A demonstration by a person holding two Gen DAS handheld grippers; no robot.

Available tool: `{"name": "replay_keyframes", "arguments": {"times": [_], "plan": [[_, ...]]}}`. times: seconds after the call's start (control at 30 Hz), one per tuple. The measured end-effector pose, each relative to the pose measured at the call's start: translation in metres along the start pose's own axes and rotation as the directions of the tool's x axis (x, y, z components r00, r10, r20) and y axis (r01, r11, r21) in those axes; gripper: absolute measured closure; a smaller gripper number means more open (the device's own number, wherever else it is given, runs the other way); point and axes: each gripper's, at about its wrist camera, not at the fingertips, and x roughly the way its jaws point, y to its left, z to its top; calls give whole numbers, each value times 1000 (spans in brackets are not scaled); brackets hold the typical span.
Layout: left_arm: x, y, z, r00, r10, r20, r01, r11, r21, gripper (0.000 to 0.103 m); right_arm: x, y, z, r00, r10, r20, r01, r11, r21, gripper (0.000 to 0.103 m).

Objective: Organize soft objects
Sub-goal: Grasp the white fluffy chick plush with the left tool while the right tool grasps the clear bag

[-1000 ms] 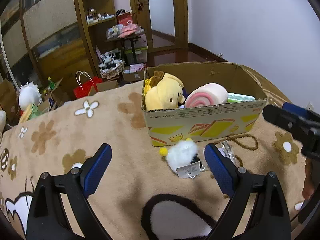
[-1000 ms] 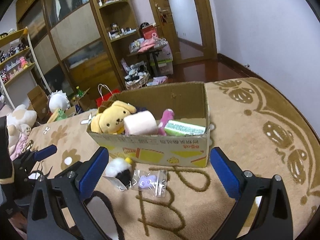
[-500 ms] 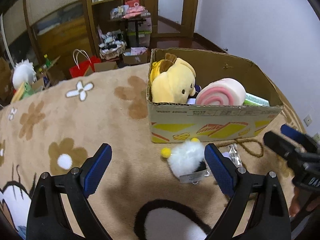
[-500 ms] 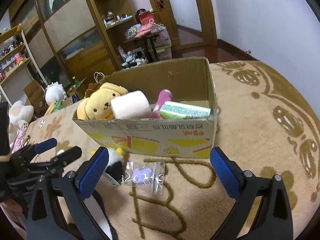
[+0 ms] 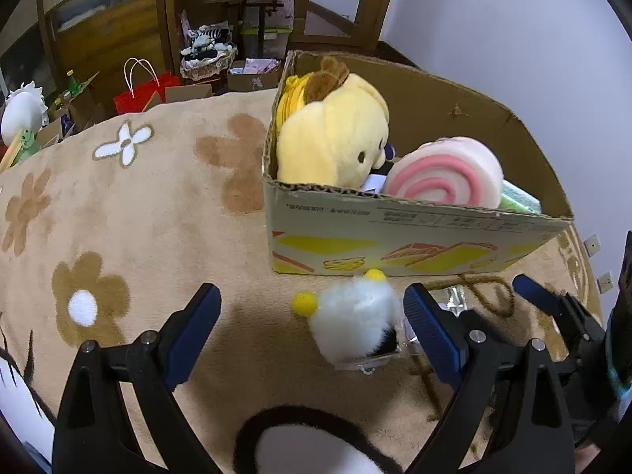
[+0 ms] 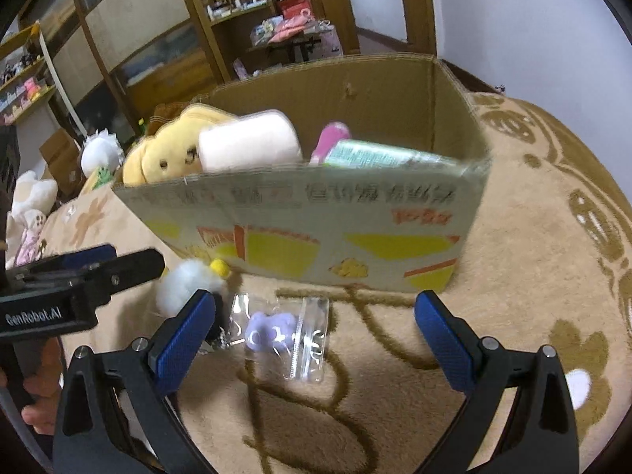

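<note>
A cardboard box stands on the beige carpet and holds a yellow dog plush, a pink swirl-roll plush and a green pack. A small white fluffy toy with yellow pompoms lies in front of the box. My left gripper is open, low over the carpet, with the white toy between its fingers. A clear bag with a purple toy lies beside it, between the fingers of my open right gripper.
Beige rug with brown flowers covers the floor. Wooden shelves and cabinets line the back wall, with a red bag, a basket and plush toys at the rug's far edge.
Both grippers have moved forward and lower toward the items in front of the box. The white toy now sits between the left fingers, the clear bag between the right fingers.
</note>
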Motion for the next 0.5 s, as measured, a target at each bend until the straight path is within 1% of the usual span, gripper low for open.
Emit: {"name": "replay_keyframes", "arguments": {"times": [0.2, 0.27, 0.33, 0.43, 0.5], "plan": [[19, 1, 1, 998, -26, -50, 25, 1000, -15, 10, 21, 7, -8, 999, -13, -37, 12, 999, -32, 0], [25, 2, 0, 997, -26, -71, 25, 999, -23, 16, 26, 9, -10, 999, -22, -46, 21, 999, -40, 0], [31, 2, -2, 995, -36, -93, 34, 999, -26, 17, 31, 12, -12, 998, -27, -62, 24, 998, -52, 0], [38, 1, -4, 992, -47, -117, 44, 999, -21, 19, 37, 23, -18, 995, -63, -75, 54, 992, -115, 0], [41, -1, -5, 991, -45, -127, 44, 999, -6, 21, 41, 30, -21, 994, -66, -82, 54, 989, -141, 0]]}}
